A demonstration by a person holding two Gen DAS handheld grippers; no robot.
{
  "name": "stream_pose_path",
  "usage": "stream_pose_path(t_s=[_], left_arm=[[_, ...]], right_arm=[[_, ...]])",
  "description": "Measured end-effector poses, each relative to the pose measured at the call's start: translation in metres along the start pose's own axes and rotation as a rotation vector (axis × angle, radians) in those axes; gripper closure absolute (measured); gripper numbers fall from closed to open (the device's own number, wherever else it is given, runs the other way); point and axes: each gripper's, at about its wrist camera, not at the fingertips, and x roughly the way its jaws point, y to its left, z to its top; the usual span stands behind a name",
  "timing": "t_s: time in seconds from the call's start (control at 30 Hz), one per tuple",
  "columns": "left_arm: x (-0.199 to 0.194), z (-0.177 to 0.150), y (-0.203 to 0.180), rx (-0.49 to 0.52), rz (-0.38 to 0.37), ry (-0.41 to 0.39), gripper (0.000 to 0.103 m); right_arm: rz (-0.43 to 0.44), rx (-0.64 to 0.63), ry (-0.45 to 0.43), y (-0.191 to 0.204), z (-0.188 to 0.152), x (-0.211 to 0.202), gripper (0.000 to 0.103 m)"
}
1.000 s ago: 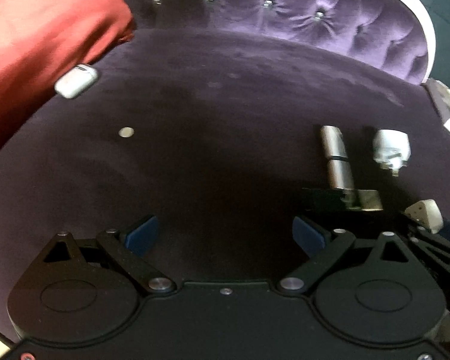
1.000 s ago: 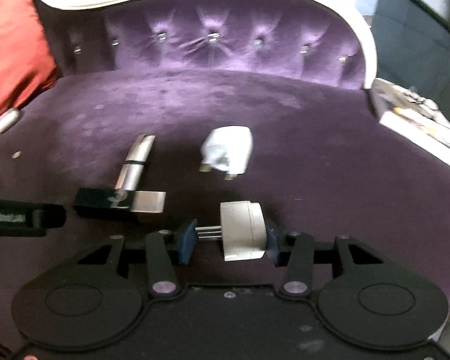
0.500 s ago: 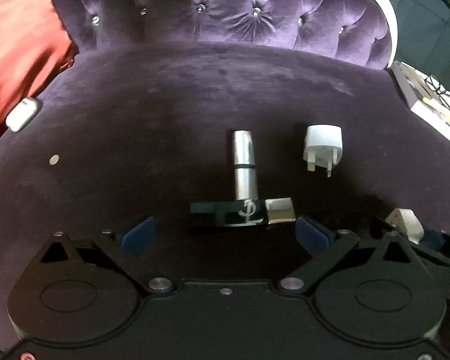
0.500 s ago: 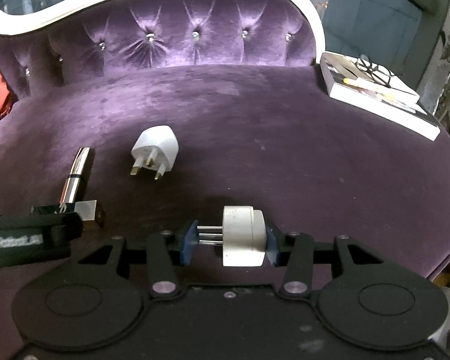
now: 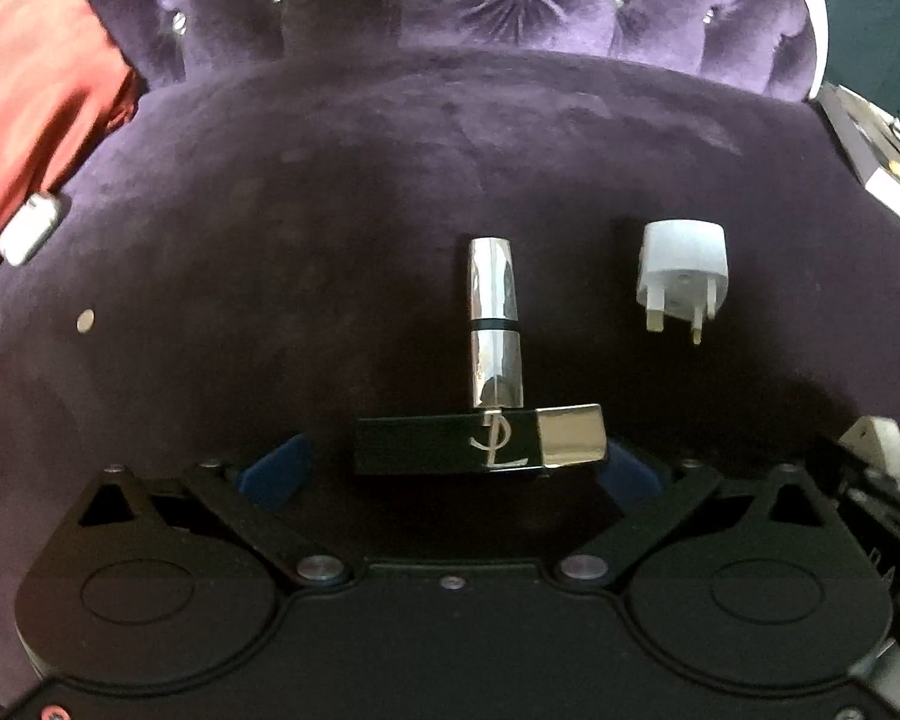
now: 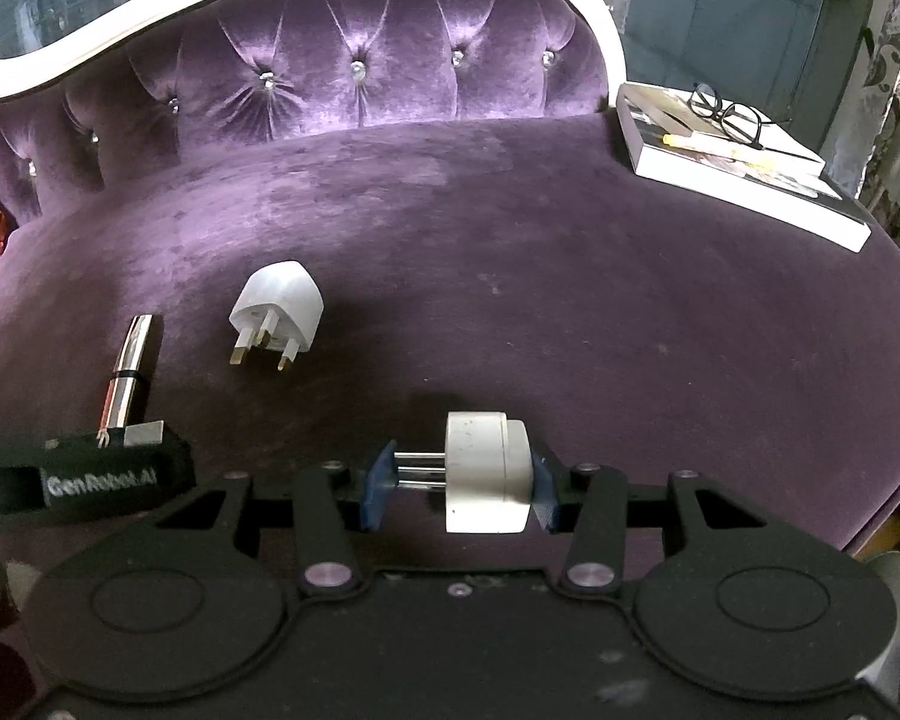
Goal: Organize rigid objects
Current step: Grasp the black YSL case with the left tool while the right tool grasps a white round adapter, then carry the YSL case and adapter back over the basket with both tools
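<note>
On the purple seat, the closing left tongs [image 5: 450, 468] straddle a black lipstick [image 5: 480, 441]; the right tongs [image 6: 459, 480] clench a white plug [image 6: 486, 471]; the silver tube [image 5: 494, 324] and second plug [image 5: 681, 276] beyond await sorting.

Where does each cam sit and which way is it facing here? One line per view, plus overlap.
Left wrist: on the left gripper, looking down along its closing fingers at the black lipstick case between them; own fingers and linkage show, right gripper's tip at the right edge.
Right wrist: on the right gripper, facing the chair back; its pads clamp a white adapter; left gripper shows at left.
Shared: silver tube, white plug, black case, purple seat.
</note>
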Motion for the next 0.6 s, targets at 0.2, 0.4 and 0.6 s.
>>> stream_pose_path(t_s=[0.2,0.4,0.6], left_arm=[[-0.021,-0.004,0.001,0.056,-0.016,-0.036,0.026],[-0.067,-0.024,0.019,0.058,-0.041,-0.073,0.025],[-0.111,-0.06,0.046,0.046,-0.057,-0.093,0.025]], right_arm=[[0.052,0.058,-0.043,-0.006,0.002,-0.011,0.058],[0.161,0.131,-0.127,-0.023,-0.003,-0.042,0.058],[0.233,0.175,-0.154,-0.031,-0.025,-0.091,0.058]])
